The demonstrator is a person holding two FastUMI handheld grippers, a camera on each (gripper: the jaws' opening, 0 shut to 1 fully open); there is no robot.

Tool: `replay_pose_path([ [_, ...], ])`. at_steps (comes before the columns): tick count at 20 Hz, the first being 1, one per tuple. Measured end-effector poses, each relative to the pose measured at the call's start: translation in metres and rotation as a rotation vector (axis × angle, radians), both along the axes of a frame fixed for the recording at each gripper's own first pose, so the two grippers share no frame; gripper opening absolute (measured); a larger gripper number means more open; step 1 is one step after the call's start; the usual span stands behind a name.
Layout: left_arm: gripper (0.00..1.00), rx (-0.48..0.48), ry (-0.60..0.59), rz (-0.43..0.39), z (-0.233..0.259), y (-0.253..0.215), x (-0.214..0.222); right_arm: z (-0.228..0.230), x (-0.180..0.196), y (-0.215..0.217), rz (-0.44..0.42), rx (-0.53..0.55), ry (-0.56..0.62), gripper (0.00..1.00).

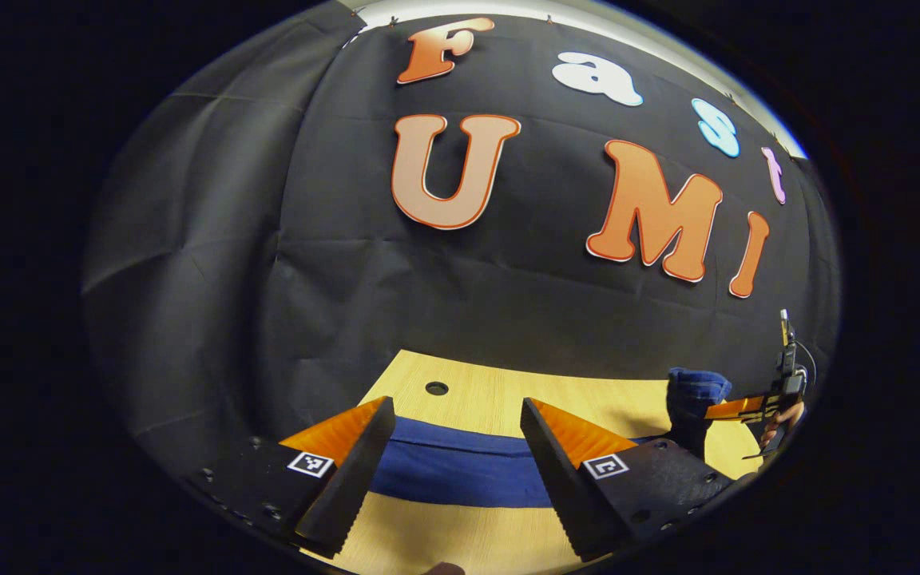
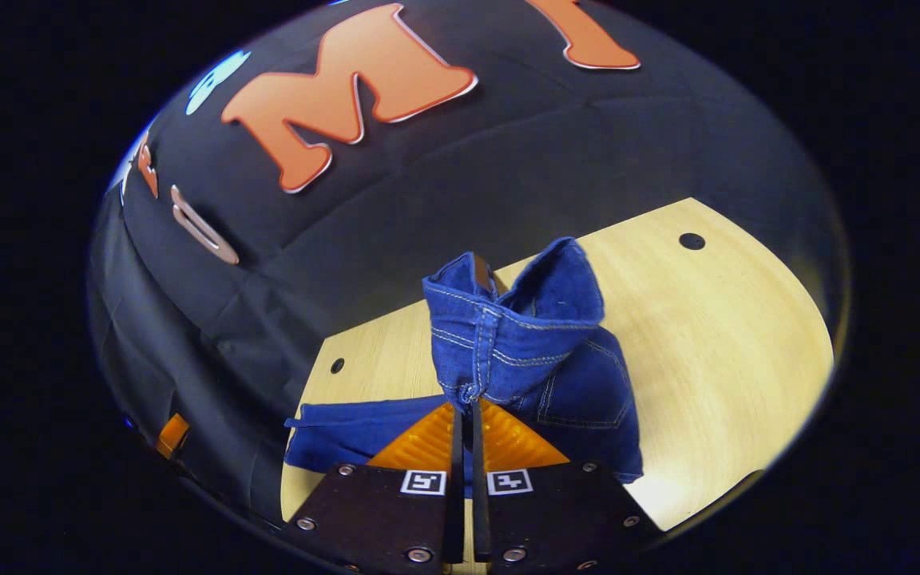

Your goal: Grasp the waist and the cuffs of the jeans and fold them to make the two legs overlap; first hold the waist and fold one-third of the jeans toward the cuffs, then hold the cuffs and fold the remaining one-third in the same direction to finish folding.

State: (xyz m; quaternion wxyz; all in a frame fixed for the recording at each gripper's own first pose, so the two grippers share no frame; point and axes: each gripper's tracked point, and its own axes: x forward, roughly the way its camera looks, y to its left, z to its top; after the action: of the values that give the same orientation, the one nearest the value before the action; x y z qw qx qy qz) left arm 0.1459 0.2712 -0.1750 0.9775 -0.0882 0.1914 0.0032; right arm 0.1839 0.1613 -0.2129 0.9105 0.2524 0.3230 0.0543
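On the pale wooden table, the jeans lie partly flat, their waist end lifted into a peak above the tabletop. Both fingers of the right gripper are pressed together on the denim at that raised waist. Farther along the jeans, the left gripper hangs with fingers spread wide above the flat blue cloth, touching nothing.

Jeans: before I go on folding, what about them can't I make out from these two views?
- Cuffs: in the left gripper view the jeans run behind both fingers of the left hand-held gripper.
- Pinch point: in the right gripper view the right hand-held gripper covers the gripped denim.
- Leg overlap: the raised waist hides it.
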Motion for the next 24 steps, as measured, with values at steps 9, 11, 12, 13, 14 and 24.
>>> replay_pose_path([
  [9, 0.97, -0.021, 0.052, -0.086, -0.009, 0.000, 0.002, -0.029, -0.007, 0.051, 0.030, 0.010, 0.075, 0.30],
  [11, 0.98, -0.009, 0.049, -0.114, -0.006, 0.000, 0.001, -0.025, -0.004, 0.046, 0.007, -0.006, 0.055, 0.47],
  [12, 0.97, -0.005, 0.052, -0.125, -0.006, -0.002, -0.003, -0.023, -0.003, 0.043, -0.002, -0.016, 0.048, 0.49],
  [13, 0.97, 0.006, 0.047, -0.133, -0.003, -0.002, -0.004, -0.020, -0.003, 0.038, -0.010, -0.030, 0.035, 0.58],
  [14, 0.97, 0.011, 0.047, -0.145, -0.001, -0.004, -0.006, -0.014, -0.005, 0.033, -0.013, -0.044, 0.016, 0.61],
  [24, 0.98, 0.154, 0.135, -0.275, 0.002, -0.038, -0.041, 0.027, -0.004, -0.024, -0.010, -0.155, -0.132, 0.94],
])
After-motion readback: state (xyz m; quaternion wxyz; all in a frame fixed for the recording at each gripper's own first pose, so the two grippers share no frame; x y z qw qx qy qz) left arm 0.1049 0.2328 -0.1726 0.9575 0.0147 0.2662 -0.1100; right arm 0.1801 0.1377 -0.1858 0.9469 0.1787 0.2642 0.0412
